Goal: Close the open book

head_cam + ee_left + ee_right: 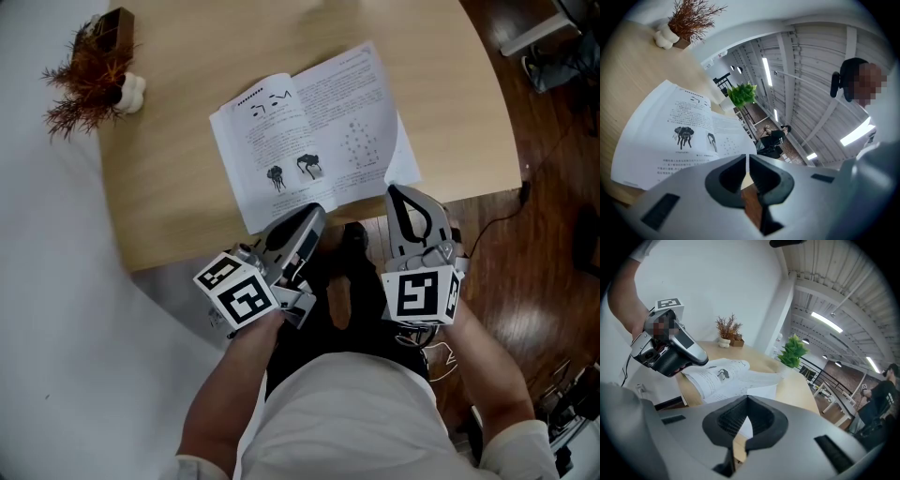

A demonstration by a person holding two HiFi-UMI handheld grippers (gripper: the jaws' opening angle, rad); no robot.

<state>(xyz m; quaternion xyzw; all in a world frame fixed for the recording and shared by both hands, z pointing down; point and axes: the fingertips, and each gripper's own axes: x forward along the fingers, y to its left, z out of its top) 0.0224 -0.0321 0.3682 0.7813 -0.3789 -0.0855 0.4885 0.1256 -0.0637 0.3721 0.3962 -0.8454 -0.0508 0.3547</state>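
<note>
Tabletop [178,187] of pale, smooth wood fills the upper half of the head view. Its near edge runs along 6 o'clock and its far-right side curves away at 3 o'clock. The open book [309,131] lies flat on it, turned slightly, with its near margin just inside the table's near edge. Its corner at 5 o'clock comes almost to that edge. Bare wood lies open around the book toward 9 and 12 o'clock.

The pages are thin white paper with small black print, two dark animal figures on the left-hand page and a dotted diagram on the right-hand one. The right-hand leaves fan out a little at their outer edge.

The left gripper [316,210] points at the book's near margin close to the spine, at 6 o'clock of the book. Its grey jaws are pressed together with only a hairline slit between them and nothing in their grip. The right gripper [394,191] points at the corner at 5 o'clock. Its ribbed dark pads meet at the tips and hold nothing. Whether either tip touches paper cannot be told.

At the table's 10 o'clock corner stand a bristly rust-brown dried sprig [84,70], a lumpy white vase [131,92] and a small brown box [117,26], well apart from the book. Dark plank flooring [544,122] lies off the table at 3 o'clock, with a thin black cable [497,220] across it.
</note>
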